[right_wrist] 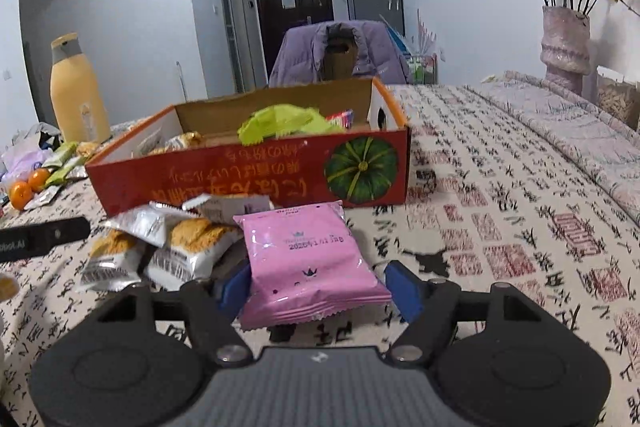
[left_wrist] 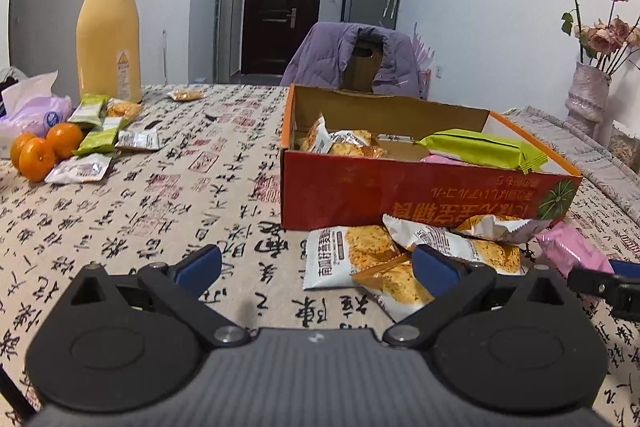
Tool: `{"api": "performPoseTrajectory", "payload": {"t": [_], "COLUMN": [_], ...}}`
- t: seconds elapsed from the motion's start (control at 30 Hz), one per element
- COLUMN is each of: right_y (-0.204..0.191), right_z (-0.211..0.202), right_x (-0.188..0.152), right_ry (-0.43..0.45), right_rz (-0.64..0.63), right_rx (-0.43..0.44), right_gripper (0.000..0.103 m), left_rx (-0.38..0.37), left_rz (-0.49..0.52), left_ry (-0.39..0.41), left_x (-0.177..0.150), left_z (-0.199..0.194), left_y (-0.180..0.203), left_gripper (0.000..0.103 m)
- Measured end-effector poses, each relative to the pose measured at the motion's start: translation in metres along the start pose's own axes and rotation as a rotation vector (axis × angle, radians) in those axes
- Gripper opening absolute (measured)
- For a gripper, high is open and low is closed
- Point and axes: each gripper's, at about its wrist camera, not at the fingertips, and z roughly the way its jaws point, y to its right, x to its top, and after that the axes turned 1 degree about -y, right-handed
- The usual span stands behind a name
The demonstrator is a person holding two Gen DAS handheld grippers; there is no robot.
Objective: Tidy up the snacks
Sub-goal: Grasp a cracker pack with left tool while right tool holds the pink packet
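Note:
A red cardboard box [left_wrist: 400,187] [right_wrist: 248,175] stands on the table and holds a green packet [left_wrist: 480,147] and orange biscuit packets [left_wrist: 344,143]. Several white-and-orange biscuit packets [left_wrist: 360,259] [right_wrist: 168,247] lie in front of it. A pink packet [right_wrist: 308,259] [left_wrist: 568,251] lies between the open fingers of my right gripper [right_wrist: 320,287]; I cannot tell whether the pads touch it. My left gripper [left_wrist: 316,263] is open and empty, its right finger [left_wrist: 436,263] over a biscuit packet.
More green and white packets [left_wrist: 96,135] and three oranges [left_wrist: 40,151] lie at the far left by a yellow flask [left_wrist: 108,35] and a tissue bag [left_wrist: 32,107]. A vase of roses [right_wrist: 564,43] stands at the back right. A chair with a purple jacket [left_wrist: 356,55] stands behind the table.

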Motion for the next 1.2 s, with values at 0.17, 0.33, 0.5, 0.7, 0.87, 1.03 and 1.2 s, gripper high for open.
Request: {"api": "performPoseTrajectory", "payload": {"t": [0.17, 0.33, 0.5, 0.7, 0.87, 1.03, 1.2], "right_y": [0.004, 0.014, 0.018, 0.021, 0.021, 0.021, 0.022], "right_z": [0.002, 0.005, 0.007, 0.007, 0.009, 0.008, 0.008], "right_x": [0.002, 0.002, 0.000, -0.003, -0.003, -0.004, -0.003], "right_ry": [0.032, 0.043, 0.039, 0.033, 0.027, 0.029, 0.031], "right_rz": [-0.027, -0.013, 0.001, 0.017, 0.018, 0.023, 0.024], "right_rx": [-0.017, -0.011, 0.015, 0.039, 0.052, 0.057, 0.051], "right_gripper": [0.072, 0.072, 0.072, 0.072, 0.072, 0.072, 0.072], "left_rx": [-0.019, -0.024, -0.002, 0.040, 0.051, 0.029, -0.002], "left_rz": [-0.021, -0.023, -0.011, -0.017, -0.037, -0.083, -0.144], "left_ry": [-0.054, -0.101, -0.130, -0.154, -0.168, -0.182, -0.185], "left_x": [0.001, -0.002, -0.002, 0.002, 0.001, 0.000, -0.001], "left_z": [0.002, 0.006, 0.015, 0.024, 0.028, 0.026, 0.024], "left_y": [0.007, 0.021, 0.038, 0.054, 0.058, 0.054, 0.047], "left_gripper": [0.103, 0.103, 0.103, 0.103, 0.097, 0.092, 0.084]}}
